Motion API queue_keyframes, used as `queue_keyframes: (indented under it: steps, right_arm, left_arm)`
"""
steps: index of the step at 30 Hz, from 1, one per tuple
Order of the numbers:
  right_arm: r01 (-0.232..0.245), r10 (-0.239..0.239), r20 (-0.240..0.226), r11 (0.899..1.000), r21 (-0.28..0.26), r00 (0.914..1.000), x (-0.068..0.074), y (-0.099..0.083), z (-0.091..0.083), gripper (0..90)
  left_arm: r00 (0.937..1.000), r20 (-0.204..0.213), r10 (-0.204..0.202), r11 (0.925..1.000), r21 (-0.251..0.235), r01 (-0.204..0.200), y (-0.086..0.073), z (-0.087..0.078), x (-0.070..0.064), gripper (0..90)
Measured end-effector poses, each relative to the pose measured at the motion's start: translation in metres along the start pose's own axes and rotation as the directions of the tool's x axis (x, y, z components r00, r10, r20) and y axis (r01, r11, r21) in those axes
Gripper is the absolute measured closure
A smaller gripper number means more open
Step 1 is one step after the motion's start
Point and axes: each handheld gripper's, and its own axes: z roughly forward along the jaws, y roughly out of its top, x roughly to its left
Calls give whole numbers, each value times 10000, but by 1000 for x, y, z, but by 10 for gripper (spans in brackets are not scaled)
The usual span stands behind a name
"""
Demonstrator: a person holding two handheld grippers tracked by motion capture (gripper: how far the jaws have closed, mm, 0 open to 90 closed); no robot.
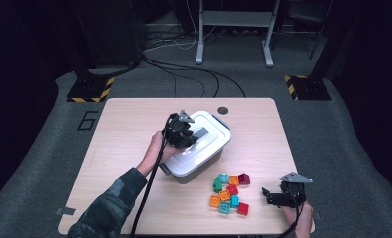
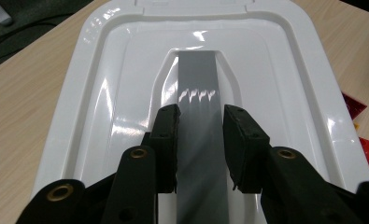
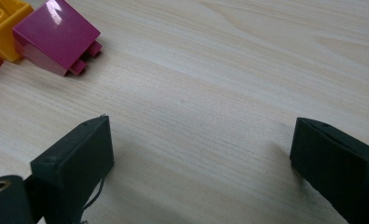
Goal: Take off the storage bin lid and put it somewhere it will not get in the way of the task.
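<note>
A pale wooden table point(image 1: 124, 129) stands on grey carpet in a dark room, with cables trailing over the floor behind it. Near the table's middle sits a white lidded box point(image 1: 203, 148), its lid point(image 2: 275, 60) shut and a grey handle point(image 2: 198, 93) lying flat in a recess along the lid's centre. The left gripper point(image 2: 200, 140) is down on the lid, its jaws standing on either side of the handle, just beside its edges; whether they press it cannot be told. Just beside the box, toward the person, lies a cluster of toy bricks point(image 1: 228, 194) in orange, teal, red, green and magenta. The right gripper point(image 3: 201, 158) rests low over bare wood to the right of the cluster, its jaws spread wide with nothing between them. A magenta brick point(image 3: 56, 37) and a yellow brick point(image 3: 0, 23) lie ahead of it.
</note>
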Motion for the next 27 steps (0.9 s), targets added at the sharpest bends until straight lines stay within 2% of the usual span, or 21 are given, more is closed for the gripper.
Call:
queue_keyframes:
  steps: [11,18,27]
  right_arm:
    - [0,0,10,10000,4,10000,0,0,0,47]
    - [-44,44,17,10000,-4,10000,0,0,0,46]
    - [-72,72,78,10000,-13,9999,0,0,0,45]
  left_arm:
    - [10000,24,-35,9987,-512,36,6,-21,1,665]
    - [9999,-105,101,9977,-675,-108,10,-36,3,665]
    - [9996,-283,7,9968,-796,-30,9,-53,11,665]
